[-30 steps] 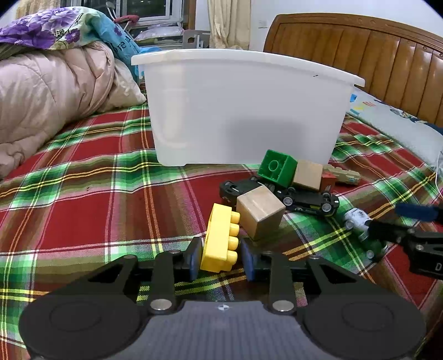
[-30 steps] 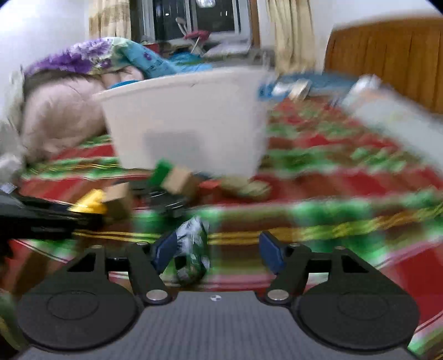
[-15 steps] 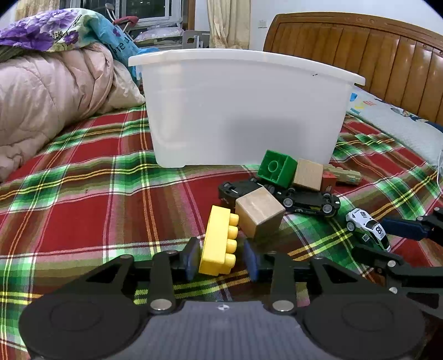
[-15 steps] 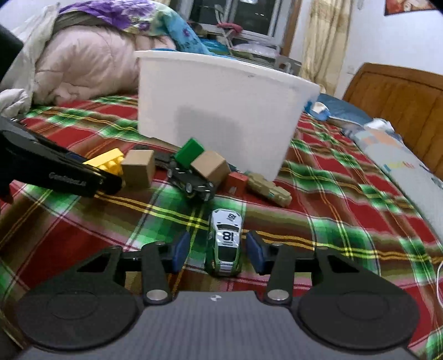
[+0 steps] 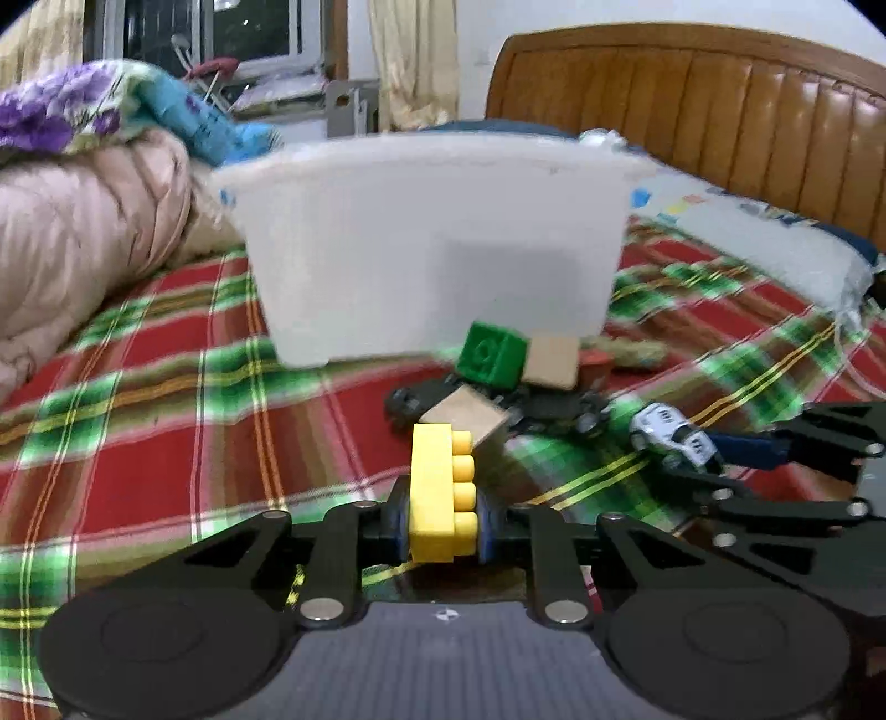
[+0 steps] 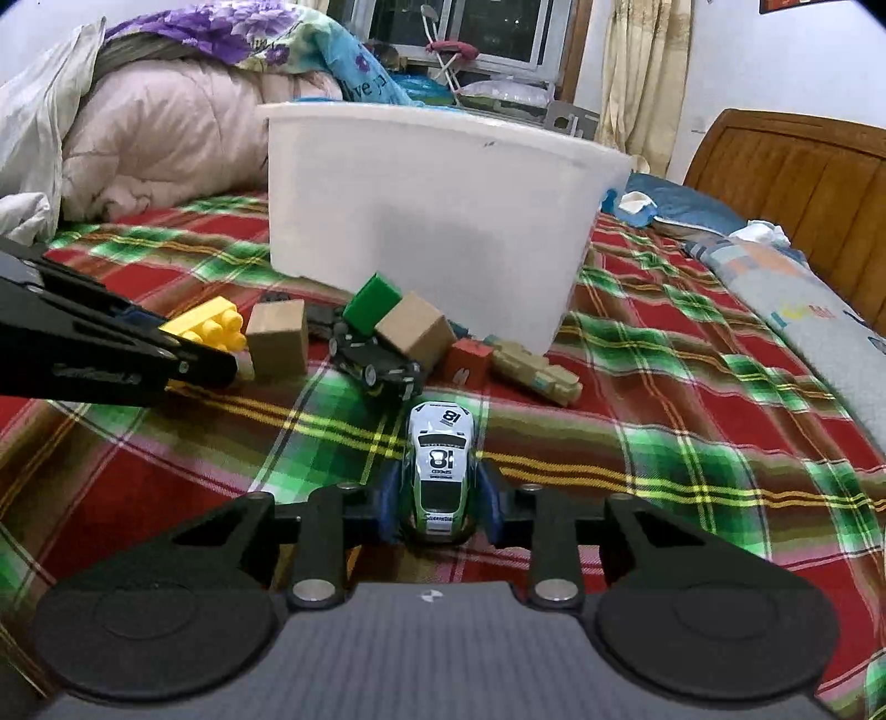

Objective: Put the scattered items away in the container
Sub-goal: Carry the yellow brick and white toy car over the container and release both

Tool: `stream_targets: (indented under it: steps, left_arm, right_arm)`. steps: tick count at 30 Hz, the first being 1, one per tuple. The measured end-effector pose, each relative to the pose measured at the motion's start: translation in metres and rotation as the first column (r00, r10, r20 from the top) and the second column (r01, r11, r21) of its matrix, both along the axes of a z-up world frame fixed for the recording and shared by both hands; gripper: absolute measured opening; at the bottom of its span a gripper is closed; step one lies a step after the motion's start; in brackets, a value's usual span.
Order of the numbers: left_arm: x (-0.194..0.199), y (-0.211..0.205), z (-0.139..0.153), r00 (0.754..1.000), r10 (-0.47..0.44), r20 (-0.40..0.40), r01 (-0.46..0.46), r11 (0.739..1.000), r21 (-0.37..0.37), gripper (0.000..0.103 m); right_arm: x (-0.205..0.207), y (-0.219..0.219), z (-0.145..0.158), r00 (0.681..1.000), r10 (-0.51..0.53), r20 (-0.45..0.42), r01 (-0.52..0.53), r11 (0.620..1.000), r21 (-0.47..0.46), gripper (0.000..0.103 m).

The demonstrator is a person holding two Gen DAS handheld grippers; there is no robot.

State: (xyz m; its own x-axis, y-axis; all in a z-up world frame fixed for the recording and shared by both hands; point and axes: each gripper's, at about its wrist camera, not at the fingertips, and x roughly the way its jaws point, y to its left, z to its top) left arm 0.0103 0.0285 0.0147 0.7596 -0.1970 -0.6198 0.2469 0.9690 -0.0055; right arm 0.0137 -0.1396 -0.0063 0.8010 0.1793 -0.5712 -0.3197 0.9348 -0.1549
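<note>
My left gripper (image 5: 443, 520) is shut on a yellow toy brick (image 5: 440, 493), held just above the plaid bedspread. My right gripper (image 6: 440, 507) is shut on a white and green toy car numbered 18 (image 6: 441, 471), which also shows in the left wrist view (image 5: 673, 437). The white plastic tub (image 5: 432, 243) stands behind the pile, also seen in the right wrist view (image 6: 432, 221). Loose in front of it lie a green block (image 6: 372, 299), two wooden cubes (image 6: 277, 338) (image 6: 416, 332), a black toy car (image 6: 376, 363), a red block (image 6: 468, 360) and a tan toy (image 6: 537, 374).
A pink quilt (image 5: 83, 232) and floral blanket (image 6: 221, 27) are heaped at the left. The wooden headboard (image 5: 720, 99) and a pillow (image 6: 803, 299) lie at the right. Plaid bedspread (image 6: 692, 432) stretches to the right of the pile.
My left gripper closed on the yellow brick and lifted it slightly. My right gripper moved onto the white car and closed on it.
</note>
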Motion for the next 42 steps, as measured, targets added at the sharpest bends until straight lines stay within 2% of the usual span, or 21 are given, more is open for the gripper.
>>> stream_targets:
  steps: [5, 13, 22, 26, 31, 36, 38, 39, 42]
  left_arm:
    - [-0.003, -0.008, 0.024, 0.998, -0.026, 0.050, 0.026, 1.000, -0.006, 0.025]
    - [0.012, -0.008, 0.065, 0.991, -0.010, 0.134, 0.017, 0.999, -0.050, 0.025]
    - [0.060, 0.008, 0.117, 0.977, 0.052, 0.205, -0.025, 0.991, -0.130, 0.025]
    - [0.093, 0.009, 0.134, 0.969, 0.083, 0.232, -0.060, 0.993, -0.105, 0.025]
    - [0.135, 0.003, 0.133, 0.970, 0.098, 0.221, -0.089, 0.995, -0.051, 0.025]
    - [0.154, -0.004, 0.115, 0.981, 0.094, 0.168, -0.090, 0.995, -0.030, 0.026]
    - [0.154, -0.005, 0.109, 0.984, 0.085, 0.158, -0.081, 0.996, -0.032, 0.036]
    - [0.154, -0.005, 0.105, 0.988, 0.076, 0.136, -0.071, 0.997, -0.043, 0.046]
    - [0.144, -0.004, 0.099, 0.989, 0.081, 0.124, -0.074, 0.995, -0.061, 0.048]
  right_arm:
    - [0.003, -0.005, 0.013, 1.000, -0.014, 0.018, 0.014, 1.000, 0.025, 0.033]
    - [0.014, -0.003, 0.051, 0.996, -0.007, 0.091, 0.002, 0.998, 0.058, 0.033]
    - [0.052, 0.005, 0.107, 0.978, 0.000, 0.211, -0.014, 0.998, 0.065, 0.033]
    - [0.076, 0.005, 0.125, 0.966, 0.001, 0.259, -0.011, 0.999, 0.035, 0.033]
    - [0.114, 0.004, 0.130, 0.959, -0.009, 0.285, 0.004, 1.000, 0.021, 0.033]
    - [0.147, 0.008, 0.117, 0.975, 0.003, 0.224, -0.007, 1.000, 0.021, 0.033]
    - [0.152, 0.009, 0.110, 0.979, 0.004, 0.205, -0.007, 1.000, 0.014, 0.035]
    - [0.152, 0.008, 0.108, 0.980, 0.005, 0.198, -0.007, 1.000, 0.013, 0.036]
    - [0.148, 0.004, 0.104, 0.980, -0.007, 0.198, 0.002, 1.000, 0.025, 0.041]
